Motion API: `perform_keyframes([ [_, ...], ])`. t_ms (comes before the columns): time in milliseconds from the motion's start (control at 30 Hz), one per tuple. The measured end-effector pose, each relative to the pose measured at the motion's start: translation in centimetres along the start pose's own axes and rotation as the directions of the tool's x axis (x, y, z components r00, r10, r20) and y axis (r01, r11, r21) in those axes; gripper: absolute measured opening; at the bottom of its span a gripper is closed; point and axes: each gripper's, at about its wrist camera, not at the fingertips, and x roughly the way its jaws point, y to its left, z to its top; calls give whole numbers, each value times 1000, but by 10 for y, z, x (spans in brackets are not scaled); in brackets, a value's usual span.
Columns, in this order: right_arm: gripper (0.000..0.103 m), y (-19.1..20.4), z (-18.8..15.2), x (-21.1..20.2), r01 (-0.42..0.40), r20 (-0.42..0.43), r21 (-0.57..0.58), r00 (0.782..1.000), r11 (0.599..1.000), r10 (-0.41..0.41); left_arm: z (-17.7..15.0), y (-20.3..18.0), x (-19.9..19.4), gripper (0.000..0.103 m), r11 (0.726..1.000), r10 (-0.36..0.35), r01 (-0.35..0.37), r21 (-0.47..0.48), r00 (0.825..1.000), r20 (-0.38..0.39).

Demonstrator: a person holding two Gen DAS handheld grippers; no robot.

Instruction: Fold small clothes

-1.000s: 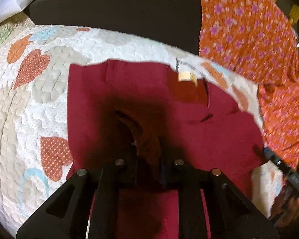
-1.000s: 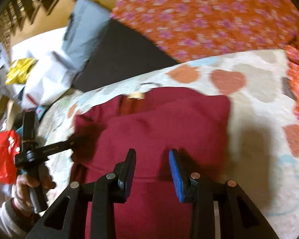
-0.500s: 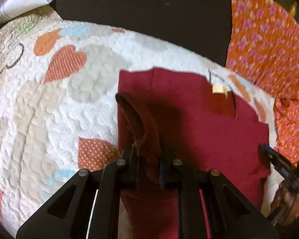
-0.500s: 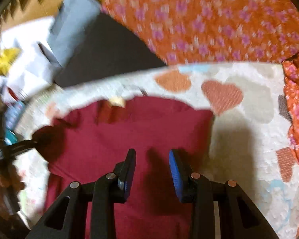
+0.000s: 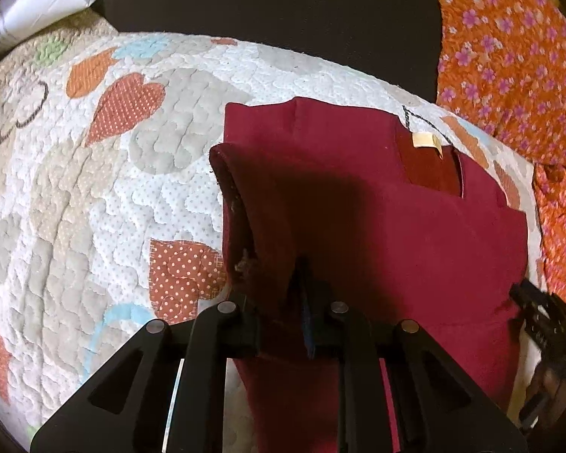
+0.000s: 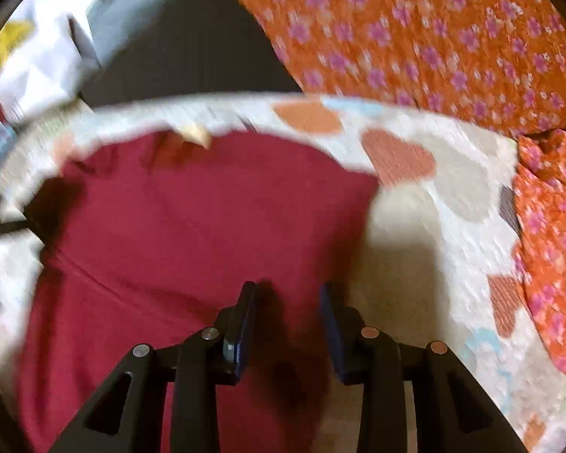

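A dark red garment (image 5: pixel 396 234) lies on a white quilt with heart patches (image 5: pixel 94 188). A small cream label (image 5: pixel 426 139) marks its neck at the far edge. My left gripper (image 5: pixel 279 294) is shut on a raised fold of the garment's left edge and holds it above the quilt. In the right wrist view the same garment (image 6: pixel 192 234) fills the middle. My right gripper (image 6: pixel 288 302) is open just above the garment's right edge, with nothing between its blue pads. The right gripper also shows at the right edge of the left wrist view (image 5: pixel 539 321).
An orange cloth with pink flowers (image 5: pixel 509 56) lies to the right and behind the quilt, also in the right wrist view (image 6: pixel 434 37). A black surface (image 5: pixel 283 19) runs behind the quilt. White paper or bags (image 6: pixel 37 64) sit at the far left.
My left gripper has pulled the held fold up and to the left, so more quilt shows on the left. My right gripper has slid to the garment's right edge, still open.
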Motion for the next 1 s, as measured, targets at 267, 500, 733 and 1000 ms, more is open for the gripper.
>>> perform_keyframes([
  [267, 45, -34, -20, -34, -137, 38, 180, 990, 974, 132, -28, 8, -31, 52, 996, -82, 81, -39, 997, -12],
  [500, 45, -18, -58, -29, -237, -33, 222, 968, 946, 251, -56, 3, -41, 52, 999, -38, 38, -10, 999, -27],
  [733, 7, -16, -58, -32, -197, 45, 197, 980, 960, 192, -91, 7, -16, 52, 999, 36, -39, -32, 994, -101],
  [1000, 0, -47, -68, -36, -88, 17, 273, 996, 958, 87, -99, 17, -22, 55, 997, 38, -43, -59, 996, -84],
])
